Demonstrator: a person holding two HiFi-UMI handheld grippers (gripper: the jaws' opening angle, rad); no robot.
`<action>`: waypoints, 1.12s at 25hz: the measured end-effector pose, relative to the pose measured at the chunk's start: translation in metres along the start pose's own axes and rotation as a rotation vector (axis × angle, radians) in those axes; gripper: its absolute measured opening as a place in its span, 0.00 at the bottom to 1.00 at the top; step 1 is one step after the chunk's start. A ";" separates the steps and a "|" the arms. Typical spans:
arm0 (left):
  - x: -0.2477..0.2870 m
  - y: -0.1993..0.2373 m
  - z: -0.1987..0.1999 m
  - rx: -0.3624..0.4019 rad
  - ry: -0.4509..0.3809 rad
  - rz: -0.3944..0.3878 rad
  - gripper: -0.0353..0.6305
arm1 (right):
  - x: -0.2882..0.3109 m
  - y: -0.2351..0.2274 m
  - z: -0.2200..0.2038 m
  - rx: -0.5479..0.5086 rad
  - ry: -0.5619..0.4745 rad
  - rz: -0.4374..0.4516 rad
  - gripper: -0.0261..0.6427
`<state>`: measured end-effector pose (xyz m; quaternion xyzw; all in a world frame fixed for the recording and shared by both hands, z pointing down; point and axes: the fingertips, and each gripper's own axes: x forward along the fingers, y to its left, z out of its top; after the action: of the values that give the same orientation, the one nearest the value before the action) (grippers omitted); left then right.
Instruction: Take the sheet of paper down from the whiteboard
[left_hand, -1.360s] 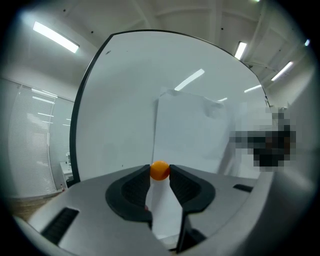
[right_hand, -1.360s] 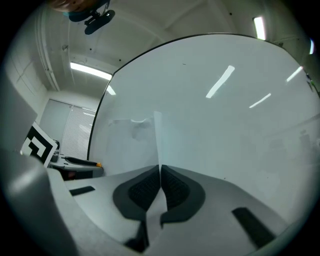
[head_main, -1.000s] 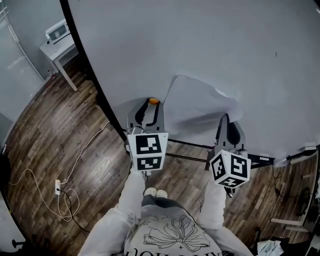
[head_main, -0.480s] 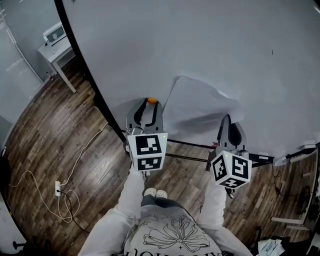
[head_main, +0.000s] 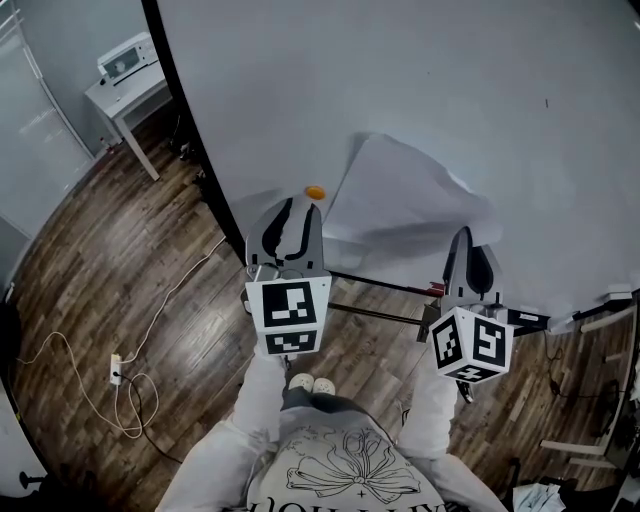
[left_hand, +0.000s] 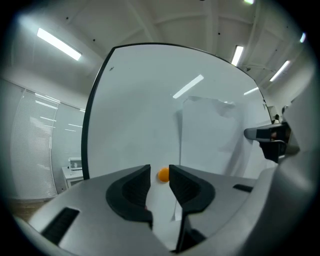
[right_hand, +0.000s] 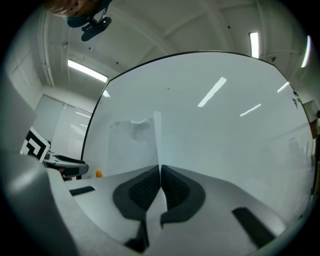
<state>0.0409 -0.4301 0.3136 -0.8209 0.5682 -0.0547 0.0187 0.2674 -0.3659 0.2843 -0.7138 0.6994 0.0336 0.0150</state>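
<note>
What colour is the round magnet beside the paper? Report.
The round magnet is orange; clearest in left gripper view.

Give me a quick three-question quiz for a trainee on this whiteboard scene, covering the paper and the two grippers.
1. Multiple choice: what is the right gripper shut on? A, a marker pen. B, the sheet of paper. C, a cloth.
2. True or false: the jaws of the left gripper are pressed together.
3. Short answer: what colour is the magnet seen in the gap between the left gripper's jaws?

Key
1. B.
2. False. They stand apart, having just closed a little, and only the magnet shows in the gap, not pressed.
3. Orange.
</note>
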 end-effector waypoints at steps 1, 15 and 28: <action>-0.004 0.001 0.002 -0.002 -0.006 0.000 0.22 | -0.003 0.002 0.003 0.001 -0.007 0.002 0.04; -0.042 0.007 0.011 -0.004 -0.037 0.001 0.21 | -0.034 0.021 0.020 0.001 -0.043 0.019 0.04; -0.056 0.014 0.014 -0.007 -0.045 0.005 0.21 | -0.038 0.032 0.016 0.006 -0.031 0.002 0.04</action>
<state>0.0104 -0.3832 0.2945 -0.8205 0.5699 -0.0343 0.0287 0.2340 -0.3277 0.2713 -0.7123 0.7000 0.0427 0.0277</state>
